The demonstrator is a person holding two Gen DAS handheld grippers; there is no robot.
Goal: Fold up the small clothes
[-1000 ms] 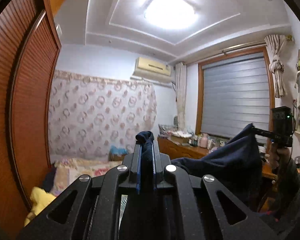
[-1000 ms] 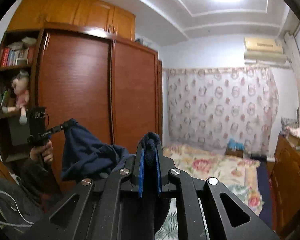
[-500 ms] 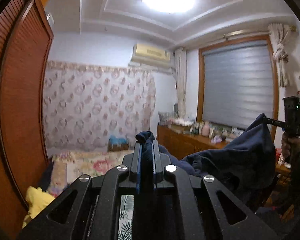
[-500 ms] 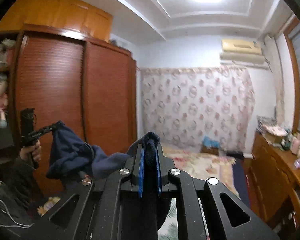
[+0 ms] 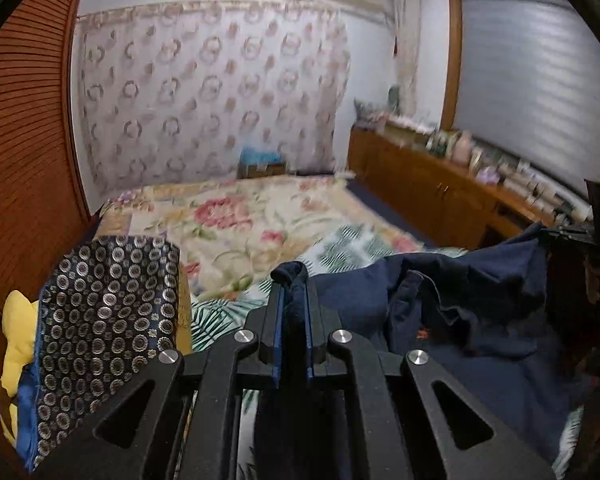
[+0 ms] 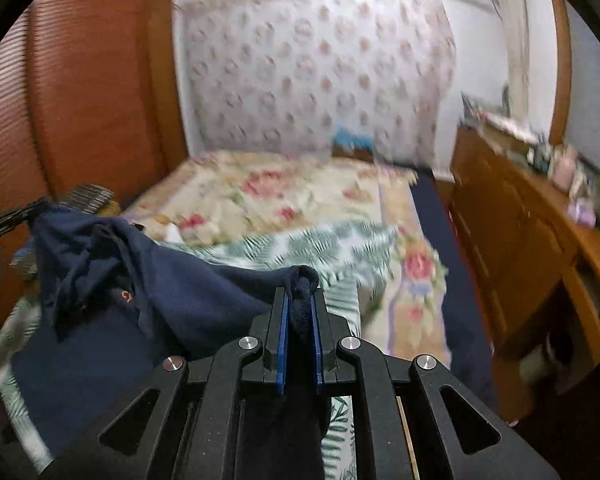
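Bedroom setting: a bed under a floral quilt, with a leaf-print sheet nearest the cameras, fills the middle of both views.

Nearest in the left wrist view, the left gripper is clenched on a bunched edge of the navy garment. That cloth runs rightward, sagging over the sheet, to the right gripper at the frame edge. Only this view shows a folded patterned dark cloth stacked just left of the gripper, with something yellow behind it.

The right wrist view shows the right gripper likewise clamped on a navy fold, the garment stretching left to the other gripper, which is blurred at the frame edge. Only this view shows a small orange mark on the fabric.

Both grippers point downward toward the bed.

Bounds: wooden wardrobe on the left, low wooden cabinet on the right, a dark floor strip between it and the bed. Patterned curtain at the far wall.
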